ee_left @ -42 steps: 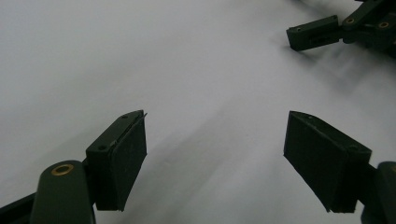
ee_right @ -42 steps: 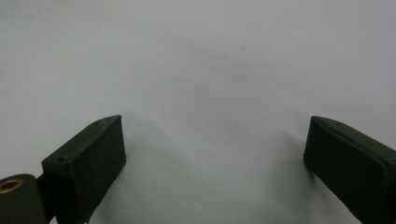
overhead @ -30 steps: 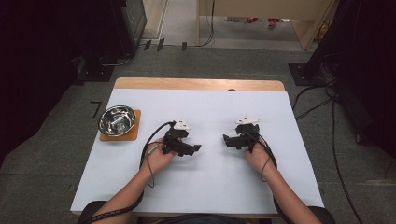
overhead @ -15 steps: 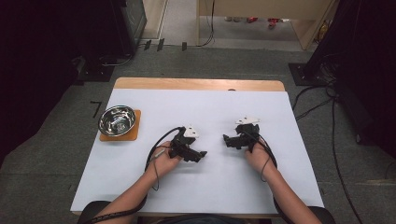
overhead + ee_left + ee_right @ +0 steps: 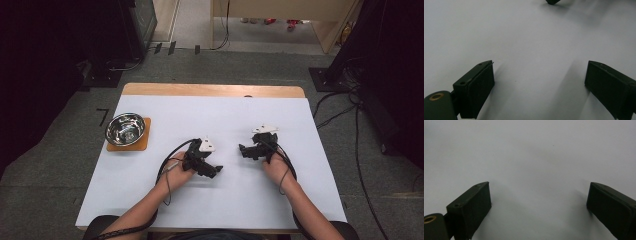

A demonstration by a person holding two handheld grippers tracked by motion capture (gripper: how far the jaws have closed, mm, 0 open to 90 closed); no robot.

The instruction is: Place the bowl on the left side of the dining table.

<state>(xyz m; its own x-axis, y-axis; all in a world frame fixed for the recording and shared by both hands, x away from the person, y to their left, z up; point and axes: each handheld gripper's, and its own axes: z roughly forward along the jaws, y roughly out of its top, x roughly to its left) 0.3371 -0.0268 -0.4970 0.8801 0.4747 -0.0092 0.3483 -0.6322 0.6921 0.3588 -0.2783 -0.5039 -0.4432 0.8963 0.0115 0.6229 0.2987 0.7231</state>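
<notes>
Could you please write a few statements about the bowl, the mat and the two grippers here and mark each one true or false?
1. The metal bowl sits on the orange mat. True.
2. The left gripper is shut on the bowl. False: its jaws stand open over the bare white table, nothing between them.
3. The right gripper is open and empty. True.
4. The bowl stands between the two grippers. False: it stands apart, near the table's left edge.
5. The grippers' tips point towards each other. True.
</notes>
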